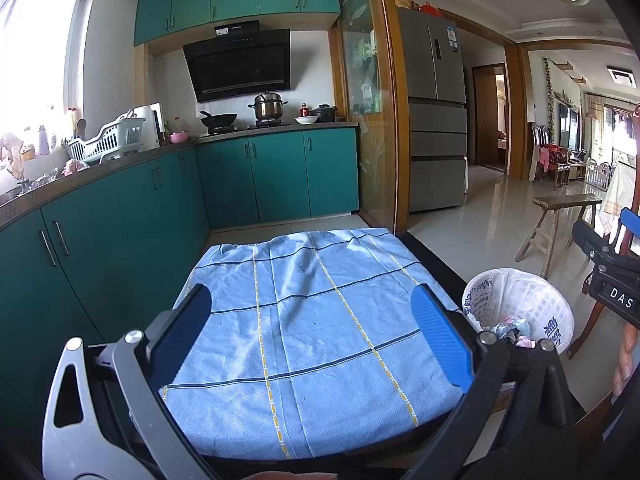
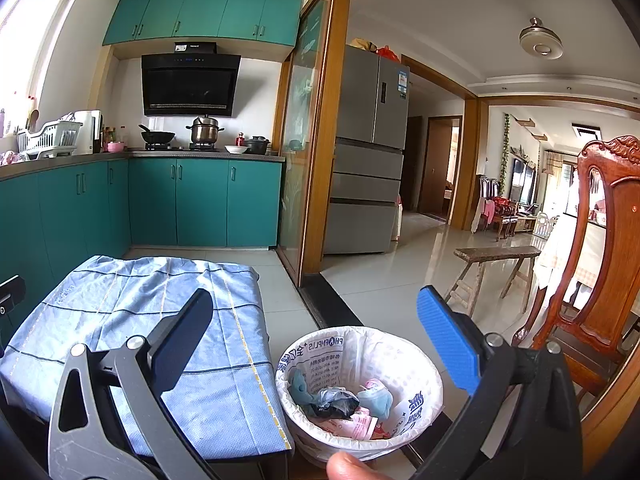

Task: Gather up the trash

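Lined bin [image 2: 360, 392], holding trash, just beside cloth-covered table [image 2: 140, 320]. Left gripper [image 1: 312, 336], right gripper [image 2: 316, 340]: wide apart, apparently empty.

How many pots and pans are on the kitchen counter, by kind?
Wok: 1
Steel pot: 1
Black pot: 1
Total: 3

light blue cloth [image 1: 312, 320] with dark blue and yellow grid lines, white-lined bin [image 2: 400, 384], teal cabinets [image 1: 276, 176].
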Action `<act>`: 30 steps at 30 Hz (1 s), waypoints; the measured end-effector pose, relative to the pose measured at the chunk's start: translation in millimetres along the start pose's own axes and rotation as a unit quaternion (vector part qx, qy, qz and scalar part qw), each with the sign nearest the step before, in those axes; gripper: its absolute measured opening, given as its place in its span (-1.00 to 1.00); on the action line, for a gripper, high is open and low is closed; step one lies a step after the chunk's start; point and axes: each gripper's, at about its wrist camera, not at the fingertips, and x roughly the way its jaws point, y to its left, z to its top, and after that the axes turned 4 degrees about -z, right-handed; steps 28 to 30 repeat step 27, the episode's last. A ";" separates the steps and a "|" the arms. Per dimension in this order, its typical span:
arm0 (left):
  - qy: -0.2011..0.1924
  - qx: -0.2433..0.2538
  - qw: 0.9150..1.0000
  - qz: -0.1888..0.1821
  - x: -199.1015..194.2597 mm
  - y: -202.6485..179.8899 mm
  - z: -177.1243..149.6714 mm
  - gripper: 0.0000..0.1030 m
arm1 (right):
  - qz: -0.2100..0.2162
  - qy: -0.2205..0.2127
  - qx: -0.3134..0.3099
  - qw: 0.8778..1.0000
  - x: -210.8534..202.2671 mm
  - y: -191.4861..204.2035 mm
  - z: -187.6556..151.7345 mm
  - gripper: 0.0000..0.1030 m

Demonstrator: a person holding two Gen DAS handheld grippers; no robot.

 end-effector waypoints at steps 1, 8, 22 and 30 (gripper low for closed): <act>0.001 0.000 1.000 0.000 0.2 0.0 -0.1 0.93 | 0.001 0.000 0.000 1.000 0.1 0.0 0.0 0.93; 0.008 0.002 1.000 -0.002 4.5 -0.6 -2.0 0.93 | 0.001 0.003 0.000 1.000 1.2 0.7 -1.2 0.93; 0.029 -0.002 1.000 -0.001 16.6 1.0 -6.1 0.94 | 0.011 0.015 -0.006 1.000 9.9 4.4 -5.9 0.93; 0.050 -0.004 0.999 0.014 36.0 8.8 -12.1 0.94 | 0.026 0.021 -0.014 0.999 13.9 9.3 -7.7 0.93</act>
